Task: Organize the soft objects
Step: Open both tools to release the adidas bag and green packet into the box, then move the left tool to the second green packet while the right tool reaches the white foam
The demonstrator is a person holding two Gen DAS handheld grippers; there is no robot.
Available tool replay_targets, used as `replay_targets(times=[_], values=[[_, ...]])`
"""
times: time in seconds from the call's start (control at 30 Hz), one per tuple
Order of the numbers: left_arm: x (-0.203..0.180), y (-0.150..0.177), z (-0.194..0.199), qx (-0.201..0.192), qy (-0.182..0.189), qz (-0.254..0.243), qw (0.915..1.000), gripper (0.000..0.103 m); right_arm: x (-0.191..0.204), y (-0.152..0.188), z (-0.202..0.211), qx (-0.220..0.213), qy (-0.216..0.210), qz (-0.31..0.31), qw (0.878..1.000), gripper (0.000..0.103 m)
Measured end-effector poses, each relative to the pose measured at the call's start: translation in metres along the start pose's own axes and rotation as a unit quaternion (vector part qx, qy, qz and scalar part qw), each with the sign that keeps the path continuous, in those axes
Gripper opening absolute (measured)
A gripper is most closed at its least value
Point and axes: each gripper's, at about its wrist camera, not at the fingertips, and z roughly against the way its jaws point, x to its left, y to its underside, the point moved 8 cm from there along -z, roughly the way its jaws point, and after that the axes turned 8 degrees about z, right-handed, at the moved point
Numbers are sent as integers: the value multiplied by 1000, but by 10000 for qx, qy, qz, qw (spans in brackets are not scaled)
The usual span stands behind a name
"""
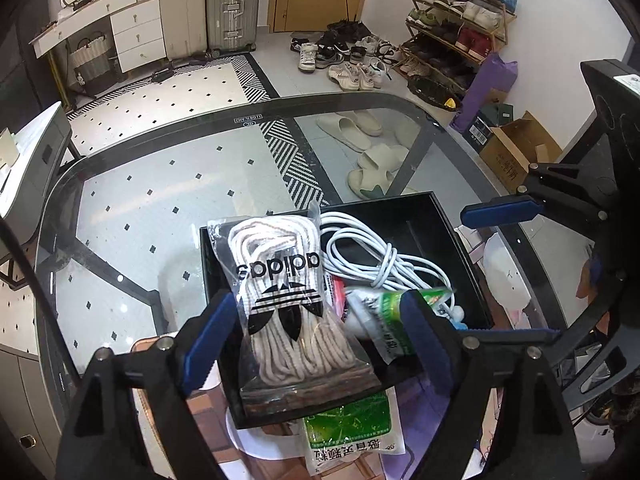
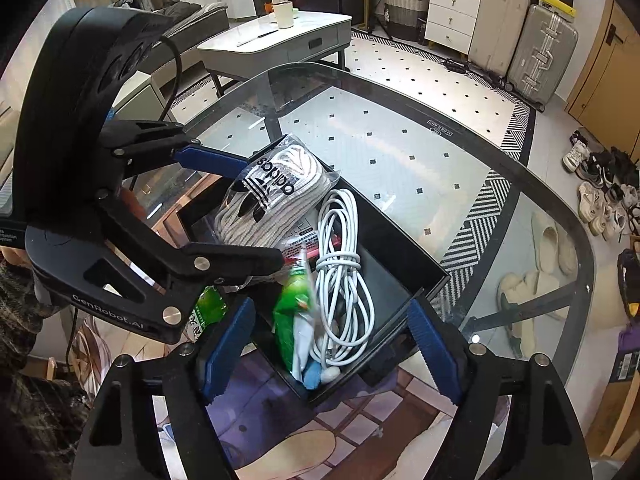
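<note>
A black box [image 1: 432, 220] [image 2: 400, 248] stands on the glass table. In it lie a clear Adidas bag of white laces [image 1: 280, 280] [image 2: 264, 196], a coiled white cable [image 1: 372, 256] [image 2: 340, 280] and a green-and-white packet [image 1: 388, 316] [image 2: 292, 320]. My left gripper [image 1: 316, 344] [image 2: 260, 212] is open, its fingers on either side of the lace bag over the box. My right gripper [image 2: 332, 344] [image 1: 504, 272] is open and empty at the box's near corner. Another green packet [image 1: 348, 424] lies beside the box, under my left gripper.
The glass table's dark rim [image 1: 160, 132] [image 2: 520, 168] curves around the far side. A printed mat [image 2: 360, 432] lies under the box. Slippers [image 1: 372, 164], a shoe rack [image 1: 452, 28], suitcases [image 1: 232, 4] and a white side table [image 2: 280, 40] stand on the floor beyond.
</note>
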Motion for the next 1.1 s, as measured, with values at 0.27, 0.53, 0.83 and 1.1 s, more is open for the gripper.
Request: replay_targets(times=[0.27, 0.53, 0.83, 1.1], values=[[0, 10, 17, -62, 46, -36, 10000, 103, -4, 8, 22, -187, 44, -234, 9995, 92], [1, 25, 30, -152, -61, -48, 9999, 103, 3, 17, 31, -180, 108, -271, 9994, 100], [-1, 43, 36, -161, -92, -71, 9998, 103, 16, 33, 42, -153, 114, -399, 9990, 101], [-3, 58, 35, -111, -71, -56, 9999, 103, 34, 51, 46, -70, 111, -517, 9986, 101]])
